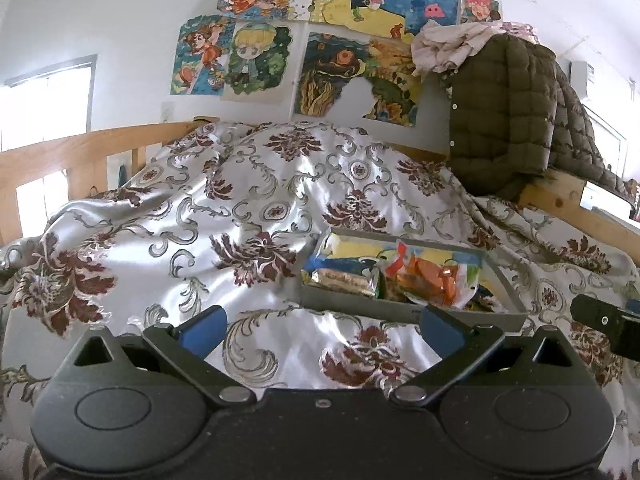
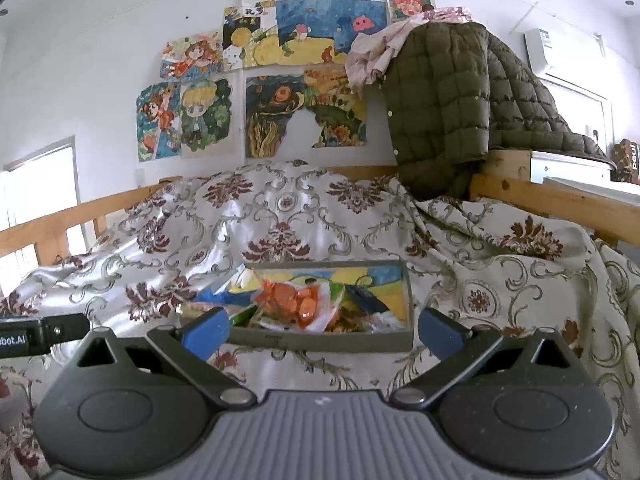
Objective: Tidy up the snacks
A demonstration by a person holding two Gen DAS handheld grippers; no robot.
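A shallow grey box (image 1: 360,307) (image 2: 320,340) with a painted bottom lies on the patterned bedspread and holds several snack packets. On top is a clear bag of orange snacks (image 1: 434,280) (image 2: 298,300); a green-edged packet (image 1: 344,280) lies at the box's left. My left gripper (image 1: 322,330) is open, empty, just short of the box's near left corner. My right gripper (image 2: 322,330) is open too, empty, its blue fingers (image 2: 206,334) either side of the box's near wall. The right gripper's black finger (image 1: 604,324) shows in the left wrist view, and the left gripper (image 2: 44,332) shows at the right wrist view's left edge.
The bedspread (image 1: 240,216) covers a bed with a wooden rail (image 1: 80,148). A brown quilted jacket (image 1: 504,112) (image 2: 448,100) hangs over the frame at the right. Drawings (image 1: 320,20) are on the wall behind, and windows (image 1: 44,100) stand at the left.
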